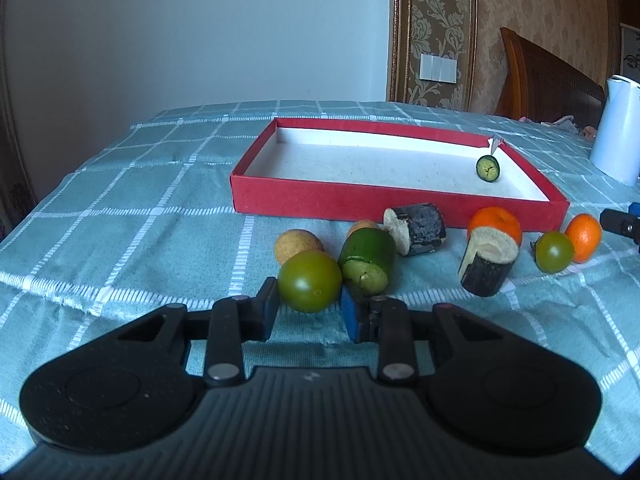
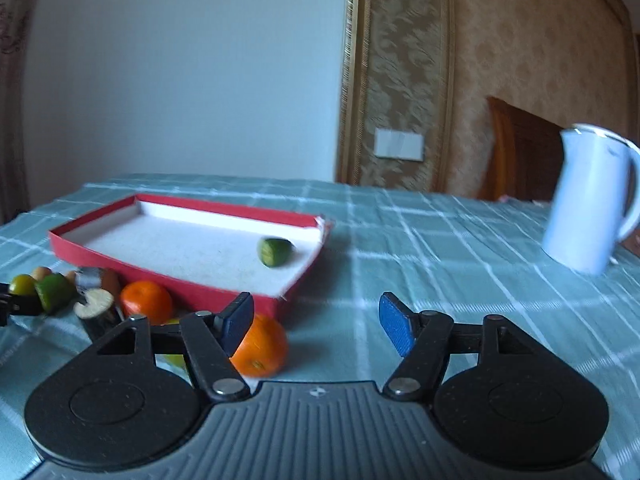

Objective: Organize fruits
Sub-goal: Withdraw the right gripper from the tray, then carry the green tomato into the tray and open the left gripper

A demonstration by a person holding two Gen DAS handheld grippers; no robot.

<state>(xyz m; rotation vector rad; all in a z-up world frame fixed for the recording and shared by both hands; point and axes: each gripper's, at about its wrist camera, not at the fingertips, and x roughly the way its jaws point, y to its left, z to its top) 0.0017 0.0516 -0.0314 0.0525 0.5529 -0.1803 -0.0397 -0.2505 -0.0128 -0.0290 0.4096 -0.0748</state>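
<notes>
My left gripper [image 1: 310, 302] is shut on a green tomato [image 1: 310, 285], low over the checked cloth. Just beyond lie a cut green piece [image 1: 368, 260], a tan round fruit [image 1: 298, 244], two dark stubs with pale cut faces [image 1: 416, 228] [image 1: 486, 264], two oranges [image 1: 496, 224] [image 1: 583, 237] and a smaller green tomato [image 1: 554, 251]. The red box [image 1: 360, 200] behind them holds one small green piece [image 1: 488, 168]. My right gripper [image 2: 316, 312] stands open with nothing between its pads. An orange [image 2: 260, 346] lies beside its left finger, in front of the box's near corner [image 2: 276, 304].
A white kettle [image 2: 588, 204] stands on the cloth at the far right. A wooden chair back [image 1: 548, 80] and a wall rise behind the table. The table's left edge [image 1: 60, 184] falls away beside the box. Bare cloth [image 2: 440, 260] stretches between box and kettle.
</notes>
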